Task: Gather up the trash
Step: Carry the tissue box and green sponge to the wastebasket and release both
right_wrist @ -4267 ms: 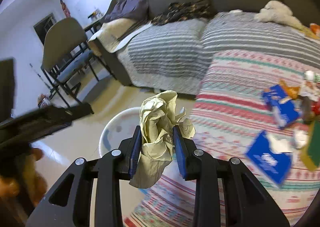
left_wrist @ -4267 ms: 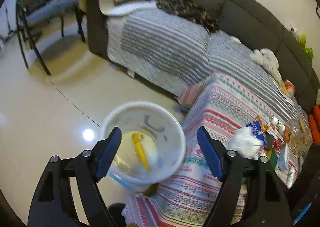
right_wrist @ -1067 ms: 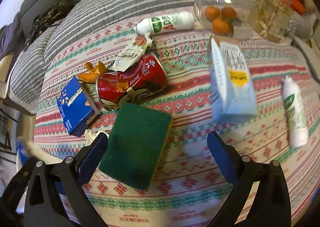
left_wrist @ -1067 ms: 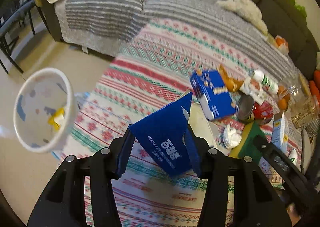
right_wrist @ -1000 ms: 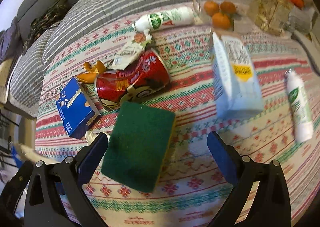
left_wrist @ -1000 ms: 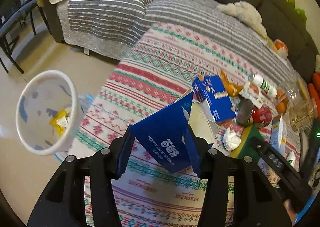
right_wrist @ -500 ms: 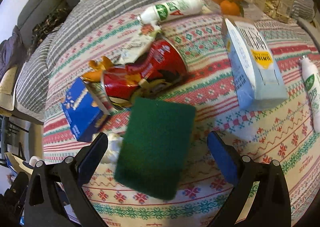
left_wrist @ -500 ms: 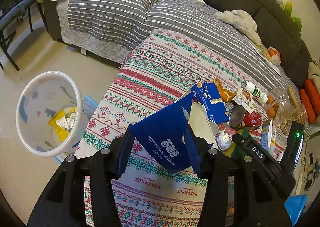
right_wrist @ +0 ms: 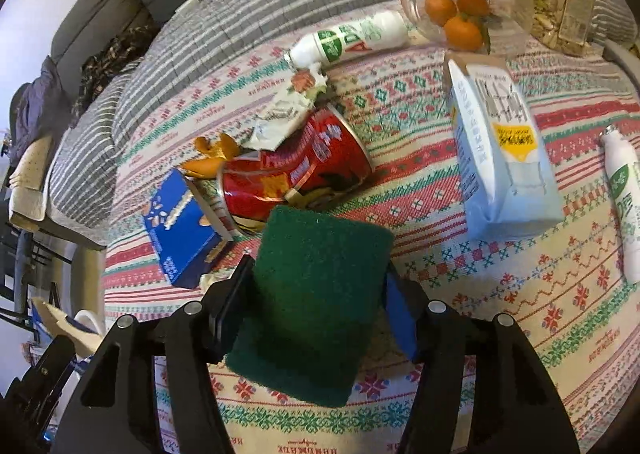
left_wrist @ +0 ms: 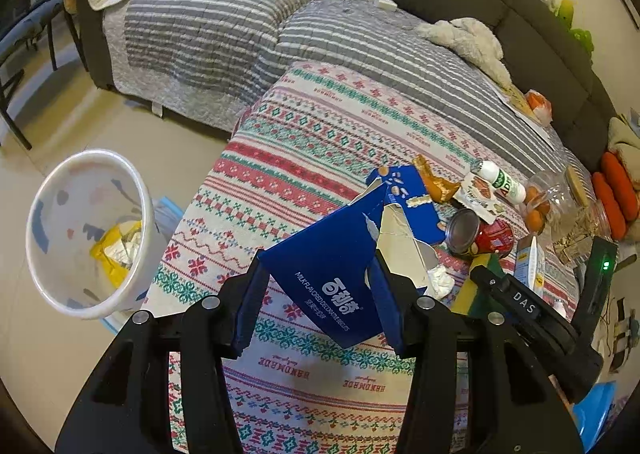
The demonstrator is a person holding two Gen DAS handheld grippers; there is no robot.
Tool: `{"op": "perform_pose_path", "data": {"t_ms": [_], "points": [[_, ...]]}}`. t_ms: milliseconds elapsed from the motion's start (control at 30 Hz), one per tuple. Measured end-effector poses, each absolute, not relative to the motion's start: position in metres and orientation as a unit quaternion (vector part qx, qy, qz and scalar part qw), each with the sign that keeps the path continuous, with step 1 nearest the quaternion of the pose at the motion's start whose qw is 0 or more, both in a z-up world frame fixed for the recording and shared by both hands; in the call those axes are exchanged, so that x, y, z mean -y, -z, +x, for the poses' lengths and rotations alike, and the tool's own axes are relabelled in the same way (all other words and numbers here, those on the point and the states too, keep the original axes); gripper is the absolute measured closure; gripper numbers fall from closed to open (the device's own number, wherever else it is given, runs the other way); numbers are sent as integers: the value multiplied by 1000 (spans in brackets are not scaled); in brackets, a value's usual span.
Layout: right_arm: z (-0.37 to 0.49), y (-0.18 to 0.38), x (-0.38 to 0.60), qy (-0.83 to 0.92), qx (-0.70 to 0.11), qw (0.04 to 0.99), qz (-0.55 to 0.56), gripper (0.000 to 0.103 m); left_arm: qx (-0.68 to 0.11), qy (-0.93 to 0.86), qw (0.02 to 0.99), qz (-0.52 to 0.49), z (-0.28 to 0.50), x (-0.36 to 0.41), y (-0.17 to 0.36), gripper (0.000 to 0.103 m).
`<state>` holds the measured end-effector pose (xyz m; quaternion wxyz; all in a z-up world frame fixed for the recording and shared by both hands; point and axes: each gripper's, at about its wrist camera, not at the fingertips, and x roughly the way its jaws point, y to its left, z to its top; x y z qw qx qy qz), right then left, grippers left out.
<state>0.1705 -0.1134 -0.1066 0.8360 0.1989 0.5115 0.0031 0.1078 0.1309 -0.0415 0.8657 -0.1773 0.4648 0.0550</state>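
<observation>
Blue cardboard, in the form of a torn milk-flavoured snack carton, is sitting clamped between the two pads of the left gripper, which is closed on its flat sides so that the open, ripped end is pointing away at about 1 o'clock. Holding the carton clear of the patterned cloth is what allows a carry to the white bin, which is standing on the floor at about 9 o'clock in the left wrist view and is already containing a yellow wrapper. The right gripper is closing on the green sponge, its pads pressing or nearly pressing the two long edges; whether the sponge is lifted cannot be told. Beyond it, at 12 o'clock, the red can is lying on its side, touching a second blue box at 10 o'clock. The pale milk carton is lying at 2 o'clock, apart from the sponge.
</observation>
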Motion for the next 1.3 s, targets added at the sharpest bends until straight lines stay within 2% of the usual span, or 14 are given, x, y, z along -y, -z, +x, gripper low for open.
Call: {"op": "perform_pose_path", "data": {"t_ms": [667, 1300], "points": [[135, 47, 84, -36, -410, 906, 97, 43, -428, -77, 890, -132, 93, -134, 25, 55], [112, 42, 4, -111, -395, 910, 63, 42, -420, -154, 882, -146, 68, -211, 21, 55]]}}
